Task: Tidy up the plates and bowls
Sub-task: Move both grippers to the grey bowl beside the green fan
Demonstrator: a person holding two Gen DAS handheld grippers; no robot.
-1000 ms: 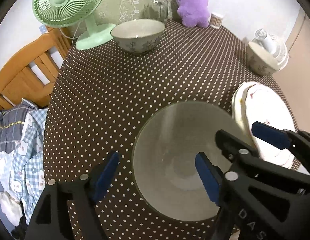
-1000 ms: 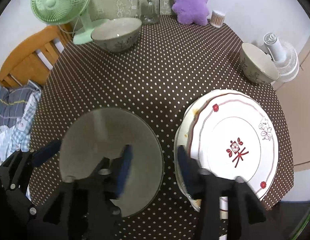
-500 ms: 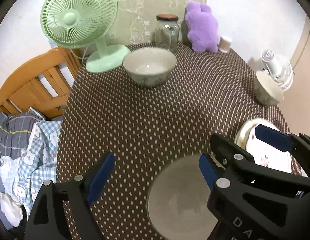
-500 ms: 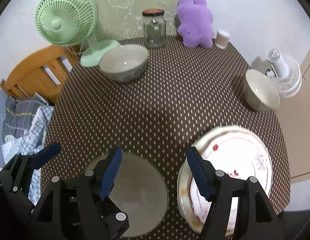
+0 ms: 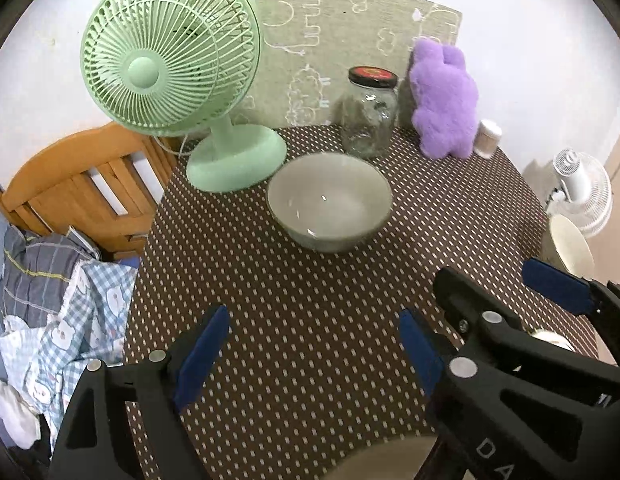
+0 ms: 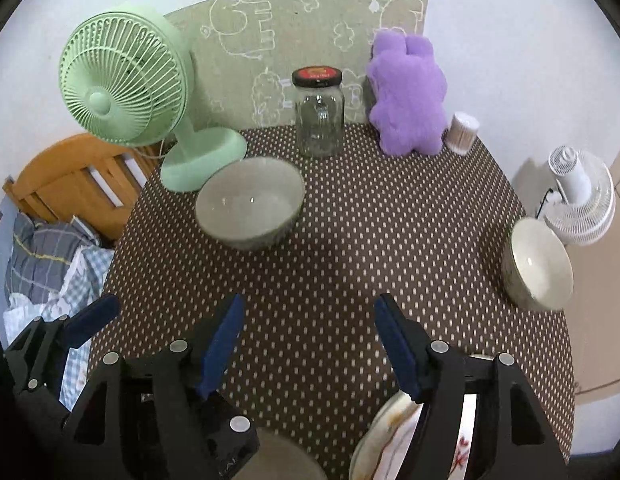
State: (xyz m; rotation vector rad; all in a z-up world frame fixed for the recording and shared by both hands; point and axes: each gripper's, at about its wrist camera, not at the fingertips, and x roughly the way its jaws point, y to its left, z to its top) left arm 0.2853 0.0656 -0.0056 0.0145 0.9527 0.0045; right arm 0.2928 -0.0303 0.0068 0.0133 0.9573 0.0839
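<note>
- The left gripper (image 5: 313, 344) is spread wide and holds nothing, its blue pads above bare dotted tablecloth (image 5: 310, 300).
- Straight ahead of it, beyond the pads and slightly toward its right finger, stands the large grey bowl (image 5: 329, 210), upright, mouth up, just in front of the green desk fan (image 5: 178, 80) and the glass jar (image 5: 369, 114).
- The right gripper (image 6: 308, 344) is also spread apart and empty; the same large grey bowl (image 6: 250, 208) lies ahead and off to its left.
- Ahead and far to its right sits the small white bowl (image 6: 537, 268), near the table's edge.
- Directly below its right finger shows the rim of the patterned plate (image 6: 383, 448), and a shallow grey dish (image 6: 278, 460) lies beneath its left finger.
- Judgement: the large bowl is round, so no axis matters; the left gripper is the better aligned with it, the right gripper nearer the small bowl.
</note>
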